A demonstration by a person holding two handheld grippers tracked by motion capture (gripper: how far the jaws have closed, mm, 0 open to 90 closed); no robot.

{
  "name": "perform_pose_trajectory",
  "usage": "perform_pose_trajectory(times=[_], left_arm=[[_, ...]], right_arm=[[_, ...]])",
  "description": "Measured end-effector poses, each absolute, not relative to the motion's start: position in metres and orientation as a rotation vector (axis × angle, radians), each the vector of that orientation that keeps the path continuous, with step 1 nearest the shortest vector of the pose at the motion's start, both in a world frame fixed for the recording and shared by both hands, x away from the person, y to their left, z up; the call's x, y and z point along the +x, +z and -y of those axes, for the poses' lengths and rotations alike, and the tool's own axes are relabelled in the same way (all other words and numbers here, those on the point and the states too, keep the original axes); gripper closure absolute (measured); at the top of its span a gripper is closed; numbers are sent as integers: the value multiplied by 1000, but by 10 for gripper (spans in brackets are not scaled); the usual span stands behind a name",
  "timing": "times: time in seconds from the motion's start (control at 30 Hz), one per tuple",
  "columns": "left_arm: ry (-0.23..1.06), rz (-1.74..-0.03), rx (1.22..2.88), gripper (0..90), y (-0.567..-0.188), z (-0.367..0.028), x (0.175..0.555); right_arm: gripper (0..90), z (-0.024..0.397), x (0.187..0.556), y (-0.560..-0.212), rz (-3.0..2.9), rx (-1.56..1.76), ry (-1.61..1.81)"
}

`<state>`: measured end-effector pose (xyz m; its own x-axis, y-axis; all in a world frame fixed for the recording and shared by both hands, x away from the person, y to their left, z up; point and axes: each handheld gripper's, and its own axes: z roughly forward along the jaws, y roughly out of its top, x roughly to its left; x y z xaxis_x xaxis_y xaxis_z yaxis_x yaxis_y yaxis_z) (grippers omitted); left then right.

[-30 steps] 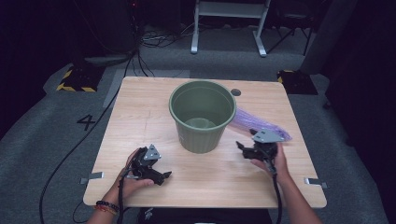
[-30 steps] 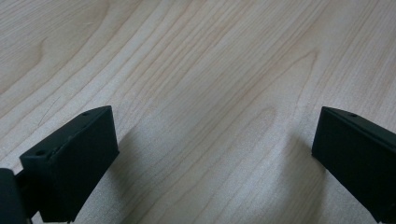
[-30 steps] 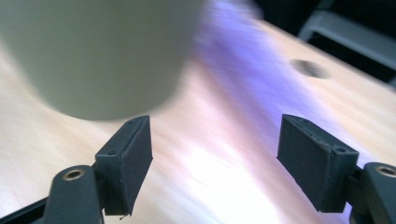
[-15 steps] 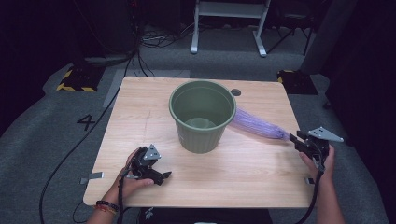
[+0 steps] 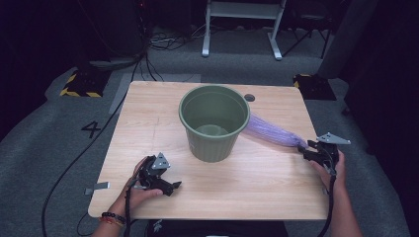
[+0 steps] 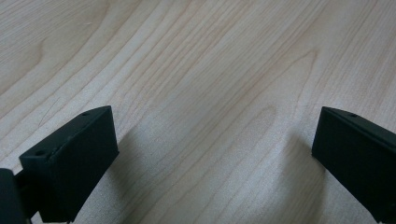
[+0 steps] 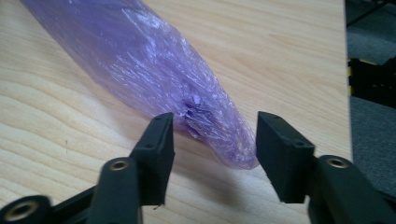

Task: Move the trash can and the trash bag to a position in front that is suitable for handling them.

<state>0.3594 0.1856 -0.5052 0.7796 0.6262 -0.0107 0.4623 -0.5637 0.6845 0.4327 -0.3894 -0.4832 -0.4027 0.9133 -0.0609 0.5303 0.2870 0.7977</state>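
A green bucket (image 5: pixel 213 123) stands upright in the middle of the wooden table (image 5: pixel 148 108). A crumpled purple plastic bag (image 5: pixel 272 134) stretches from behind the bucket's right side toward the table's right edge. My right gripper (image 5: pixel 309 148) sits at the bag's tapered end. In the right gripper view that end (image 7: pixel 154 74) lies between the jaws of the right gripper (image 7: pixel 212 122), which have just been opening and do not squeeze it. My left gripper (image 5: pixel 170 186) rests near the front left of the table, and the left gripper view has it (image 6: pixel 215 116) wide open over bare wood.
A dark round hole (image 5: pixel 249 98) marks the tabletop behind the bucket. Cables and black-and-yellow floor blocks (image 5: pixel 79 86) lie around the table, and a white stand (image 5: pixel 242 24) is behind it. The right gripper is close to the table's right edge.
My right gripper has moved from beside the bucket out to the table's right edge, at the end of the bag. The bag looks narrower and more drawn out. The left gripper stayed put.
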Motion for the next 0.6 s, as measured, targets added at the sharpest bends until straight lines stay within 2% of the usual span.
perform_pose_trajectory(times=[0.1, 0.13, 0.17, 0.2, 0.23, 0.3, 0.47, 0.6], left_arm=[[305, -805, 2271, 0, -505, -186, 359], [305, -805, 2271, 0, -505, -186, 359], [305, -805, 2271, 0, -505, -186, 359], [305, -805, 2271, 0, -505, -186, 359], [305, -805, 2271, 0, -505, -186, 359], [305, -805, 2271, 1, -505, -186, 359], [305, -805, 2271, 0, -505, -186, 359], [305, -805, 2271, 0, -505, -186, 359]], right_arm=[[586, 386, 435, -487, -2085, 1291, 971], [586, 386, 435, -487, -2085, 1291, 971], [646, 385, 437, -489, -2113, 1291, 974], [646, 385, 437, -489, -2113, 1291, 974], [699, 384, 437, -491, -2132, 1297, 973], [749, 384, 438, -492, -2151, 1294, 990], [828, 377, 435, -495, -2207, 1243, 990], [854, 371, 434, -497, -2234, 1212, 976]])
